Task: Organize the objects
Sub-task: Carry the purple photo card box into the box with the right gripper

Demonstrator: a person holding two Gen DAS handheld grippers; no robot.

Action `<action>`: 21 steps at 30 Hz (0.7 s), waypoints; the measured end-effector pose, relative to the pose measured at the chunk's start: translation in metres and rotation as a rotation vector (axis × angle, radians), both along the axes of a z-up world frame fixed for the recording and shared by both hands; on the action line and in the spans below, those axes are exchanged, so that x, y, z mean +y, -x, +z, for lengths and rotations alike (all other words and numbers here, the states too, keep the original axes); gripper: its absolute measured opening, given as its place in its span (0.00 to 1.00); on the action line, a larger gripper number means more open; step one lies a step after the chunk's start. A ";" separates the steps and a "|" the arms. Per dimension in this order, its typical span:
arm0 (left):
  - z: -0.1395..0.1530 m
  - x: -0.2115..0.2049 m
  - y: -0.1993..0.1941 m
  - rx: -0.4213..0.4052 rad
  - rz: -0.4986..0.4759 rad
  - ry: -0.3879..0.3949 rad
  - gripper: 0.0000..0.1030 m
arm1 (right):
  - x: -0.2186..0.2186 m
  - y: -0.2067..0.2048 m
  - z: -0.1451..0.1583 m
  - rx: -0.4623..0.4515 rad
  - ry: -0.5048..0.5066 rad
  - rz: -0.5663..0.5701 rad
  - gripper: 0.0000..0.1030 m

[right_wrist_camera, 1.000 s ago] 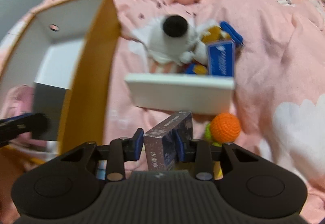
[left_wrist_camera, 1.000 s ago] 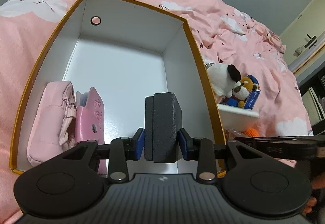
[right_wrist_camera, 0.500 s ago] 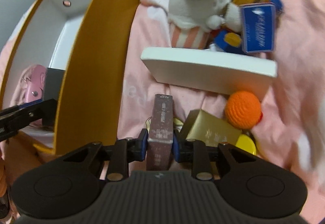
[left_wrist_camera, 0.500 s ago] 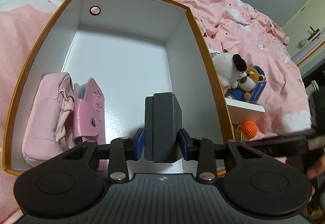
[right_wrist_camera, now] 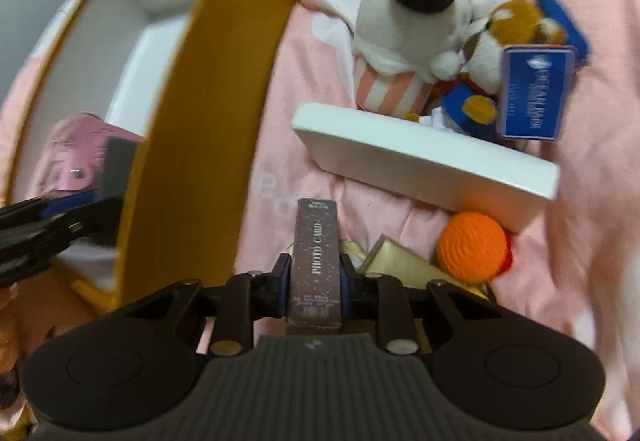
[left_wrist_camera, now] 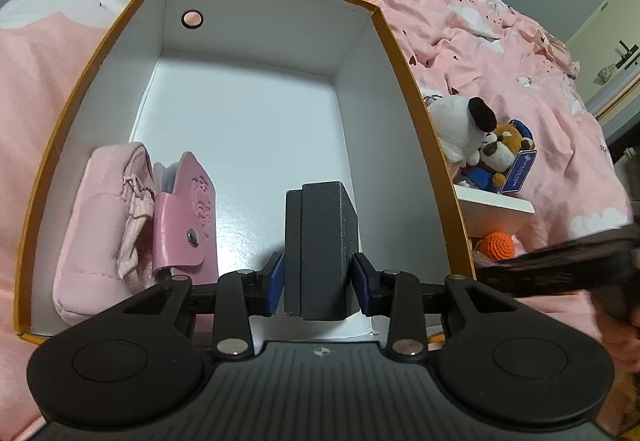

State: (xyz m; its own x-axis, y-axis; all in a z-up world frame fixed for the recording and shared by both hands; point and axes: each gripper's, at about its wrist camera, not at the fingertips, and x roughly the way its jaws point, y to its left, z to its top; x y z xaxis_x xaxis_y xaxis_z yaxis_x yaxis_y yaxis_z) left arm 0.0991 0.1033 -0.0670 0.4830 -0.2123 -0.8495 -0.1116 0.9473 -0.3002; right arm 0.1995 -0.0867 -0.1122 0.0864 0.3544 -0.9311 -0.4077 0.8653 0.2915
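Pink bedspread (right_wrist_camera: 580,225), beside storage box (right_wrist_camera: 208,145): right gripper (right_wrist_camera: 315,283) closing tighter on photo-card box (right_wrist_camera: 316,261), now squared edge-on between jaws, ready to pack; left gripper (left_wrist_camera: 318,283) clamped on black case (left_wrist_camera: 322,249) inside.

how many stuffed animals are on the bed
2: a white plush dog with a black ear and a smaller brown plush dog leaning against it on the pink bedding, behind the white flat box. More could be hidden behind them.
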 end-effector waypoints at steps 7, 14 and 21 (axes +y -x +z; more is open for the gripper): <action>0.019 -0.007 0.006 -0.047 -0.015 -0.099 0.39 | -0.029 0.029 0.072 -0.169 -0.180 -0.071 0.24; 0.015 0.002 0.007 -0.018 -0.007 -0.090 0.39 | 0.019 0.027 0.110 -0.285 -0.333 -0.049 0.24; 0.001 0.009 0.007 0.016 0.007 -0.126 0.39 | 0.090 0.023 0.068 -0.279 -0.224 -0.004 0.24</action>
